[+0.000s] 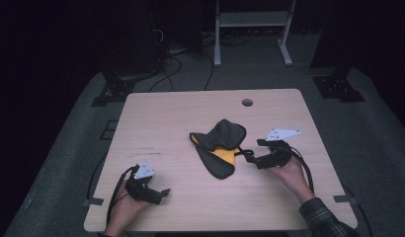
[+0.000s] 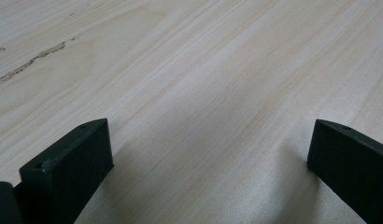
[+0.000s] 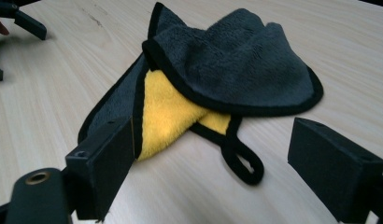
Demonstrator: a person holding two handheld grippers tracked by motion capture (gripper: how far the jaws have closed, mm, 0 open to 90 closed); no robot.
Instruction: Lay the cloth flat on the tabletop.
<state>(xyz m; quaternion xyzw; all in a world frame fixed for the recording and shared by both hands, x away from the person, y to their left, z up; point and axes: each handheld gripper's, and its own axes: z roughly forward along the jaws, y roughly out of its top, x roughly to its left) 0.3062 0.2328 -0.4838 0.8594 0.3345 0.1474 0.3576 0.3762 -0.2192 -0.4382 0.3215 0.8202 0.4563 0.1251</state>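
A crumpled cloth (image 1: 222, 146), dark grey on one side and yellow on the other, lies near the middle of the wooden table (image 1: 190, 113). In the right gripper view the cloth (image 3: 227, 70) is folded over itself, with a black hanging loop (image 3: 243, 161) trailing toward me. My right gripper (image 1: 251, 152) is open, just right of the cloth, its jaws pointing at it; the left jaw sits against the cloth's near edge. My left gripper (image 1: 163, 193) is open near the table's front left, apart from the cloth, over bare wood (image 2: 203, 93).
A round cable hole (image 1: 247, 102) sits near the table's far edge. Beyond the table are a white metal frame (image 1: 252, 22), cables on the floor and dark stands. A faint scratch (image 2: 31, 63) marks the wood ahead of the left gripper.
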